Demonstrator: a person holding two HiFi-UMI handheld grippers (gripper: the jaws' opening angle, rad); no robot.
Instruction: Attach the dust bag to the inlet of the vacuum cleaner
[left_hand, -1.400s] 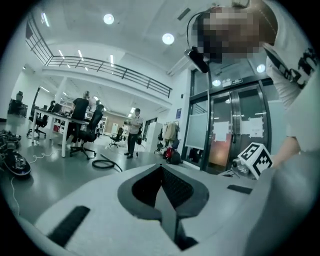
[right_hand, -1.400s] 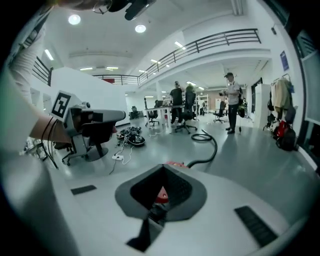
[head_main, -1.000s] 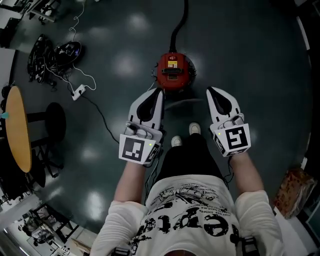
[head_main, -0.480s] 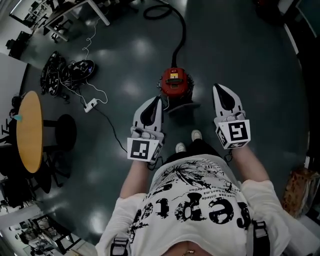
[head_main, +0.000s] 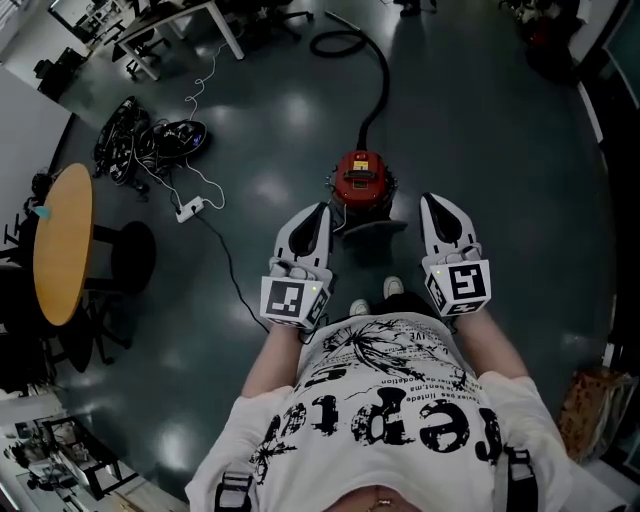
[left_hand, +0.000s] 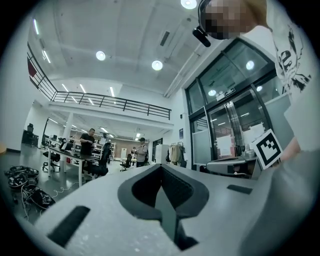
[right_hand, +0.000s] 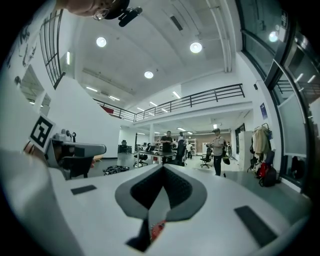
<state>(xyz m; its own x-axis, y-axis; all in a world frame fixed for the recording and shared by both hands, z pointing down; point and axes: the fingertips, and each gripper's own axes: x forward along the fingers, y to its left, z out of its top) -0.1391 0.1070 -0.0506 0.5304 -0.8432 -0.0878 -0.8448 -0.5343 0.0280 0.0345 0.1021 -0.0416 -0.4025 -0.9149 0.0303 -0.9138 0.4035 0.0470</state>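
Observation:
A red vacuum cleaner (head_main: 362, 180) stands on the dark floor just ahead of the person's shoes (head_main: 392, 288), and its black hose (head_main: 368, 75) runs away to the top of the head view. A dark flat piece (head_main: 372, 229) lies right in front of it; I cannot tell what it is. My left gripper (head_main: 321, 209) and right gripper (head_main: 428, 201) are held level, high above the floor, one on each side of the vacuum. Both are shut with nothing between the jaws. In the gripper views the left gripper (left_hand: 161, 168) and right gripper (right_hand: 163, 168) point out into the hall.
A round wooden table (head_main: 58, 245) and a black stool (head_main: 132, 255) stand at the left. A white power strip (head_main: 190, 210) and a heap of cables (head_main: 140, 140) lie on the floor beyond them. Desks and several people (right_hand: 217, 150) are far off.
Both grippers have risen together, still shut, as the person straightened up. The vacuum now looks smaller and farther below, and more of the hall shows.

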